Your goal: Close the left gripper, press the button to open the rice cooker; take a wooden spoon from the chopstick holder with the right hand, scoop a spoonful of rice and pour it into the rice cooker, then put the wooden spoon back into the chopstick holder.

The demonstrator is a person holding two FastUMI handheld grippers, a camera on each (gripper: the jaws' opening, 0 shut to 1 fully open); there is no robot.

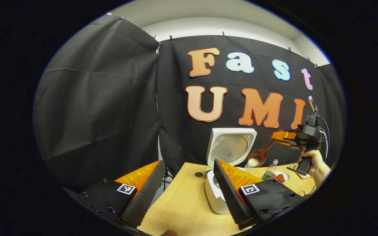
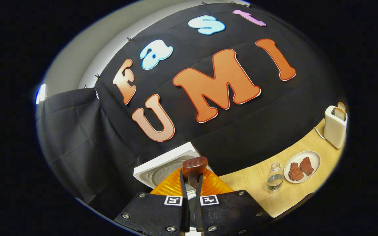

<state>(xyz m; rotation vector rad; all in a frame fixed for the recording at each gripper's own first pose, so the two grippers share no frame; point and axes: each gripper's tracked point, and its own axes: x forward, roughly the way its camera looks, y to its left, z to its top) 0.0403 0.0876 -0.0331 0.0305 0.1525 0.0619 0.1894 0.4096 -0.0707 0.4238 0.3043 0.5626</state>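
The white rice cooker [image 1: 212, 193] stands open on the wooden table [image 1: 182, 206], its lid [image 1: 231, 147] raised upright. My left gripper [image 1: 188, 164] is open and holds nothing; its right finger [image 1: 228, 190] crosses in front of the pot. Farther right, a hand [image 1: 311, 158] holds my right gripper [image 1: 276, 135], which is shut on the handle of a wooden spoon [image 1: 260, 153]. The spoon tilts down over the cooker with white rice [image 1: 252, 161] at its bowl. In the right gripper view, my right gripper [image 2: 191, 175] clamps the wooden spoon [image 2: 194, 164] above the cooker's lid [image 2: 164, 165].
A small glass jar [image 2: 275, 178], a plate with pieces of meat [image 2: 302, 170] and a white toaster [image 2: 335, 126] stand on the table to the right of the cooker. The jar [image 1: 269, 171] and plate [image 1: 281, 177] sit below the right gripper.
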